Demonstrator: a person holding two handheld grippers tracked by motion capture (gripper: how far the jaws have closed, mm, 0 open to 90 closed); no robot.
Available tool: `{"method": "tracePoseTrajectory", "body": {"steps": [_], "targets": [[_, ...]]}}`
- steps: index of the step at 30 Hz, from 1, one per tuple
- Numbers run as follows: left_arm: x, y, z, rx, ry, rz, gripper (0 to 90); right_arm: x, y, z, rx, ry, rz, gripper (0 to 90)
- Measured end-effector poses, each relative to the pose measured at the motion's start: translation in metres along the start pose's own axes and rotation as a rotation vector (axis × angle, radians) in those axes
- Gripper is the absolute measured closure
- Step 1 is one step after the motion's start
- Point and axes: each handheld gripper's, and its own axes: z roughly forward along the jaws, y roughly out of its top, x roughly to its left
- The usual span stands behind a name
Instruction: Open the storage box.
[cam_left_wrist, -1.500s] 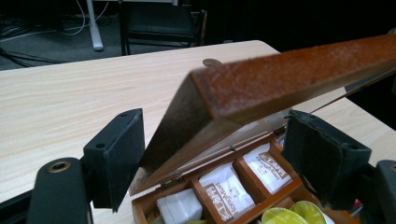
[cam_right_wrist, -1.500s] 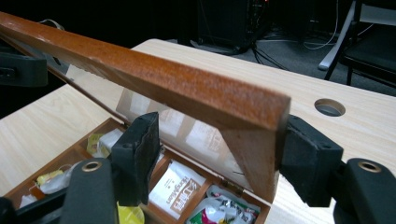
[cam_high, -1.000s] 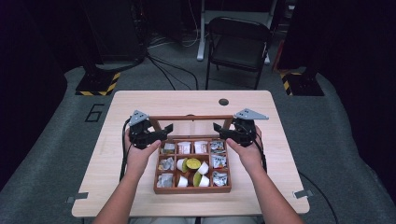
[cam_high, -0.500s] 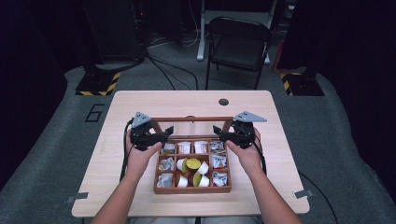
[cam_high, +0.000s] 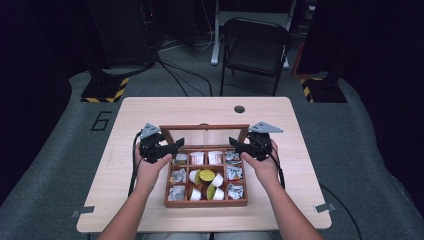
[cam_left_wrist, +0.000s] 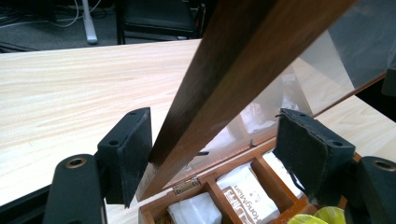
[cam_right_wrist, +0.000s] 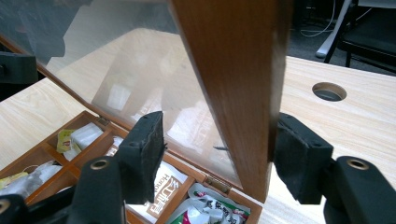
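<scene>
A wooden compartment box (cam_high: 206, 200) sits on the desk (cam_high: 150, 112) near the person's edge, its glass-paned lid (cam_high: 204, 134) raised at the back, with sachets and small cups in its compartments. The left gripper (cam_high: 170, 148) straddles the lid's left frame bar (cam_left_wrist: 233, 79), its fingers (cam_left_wrist: 128, 154) having just been closing, one pad at the wood and the other clear of it on the glass side; the right gripper (cam_high: 239, 147) brackets the right frame bar (cam_right_wrist: 238, 93) likewise, closing, the outer pad touching and the inner one apart. Beyond the box the desk has a round cable hole (cam_high: 239, 109), and a black folding chair (cam_high: 255, 47) stands behind it.
</scene>
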Motion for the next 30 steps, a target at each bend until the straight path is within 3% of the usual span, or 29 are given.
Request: {"method": "tracePoseTrajectory", "body": {"steps": [10,16,26,30], "targets": [[0.005,-0.008,0.009,0.008,0.010,0.003,28.5,-0.010,-0.012,0.007,0.027,0.003,0.045,40.7],[0.006,-0.010,0.011,0.014,0.012,0.021,29.1,-0.013,-0.018,0.014,0.048,0.005,0.040,41.1],[0.010,-0.016,0.016,0.029,0.008,0.010,29.7,-0.017,-0.027,0.023,0.078,0.007,0.054,41.0],[0.011,-0.017,0.017,0.033,0.010,0.019,30.9,-0.021,-0.030,0.027,0.078,0.018,0.099,40.4]]}}
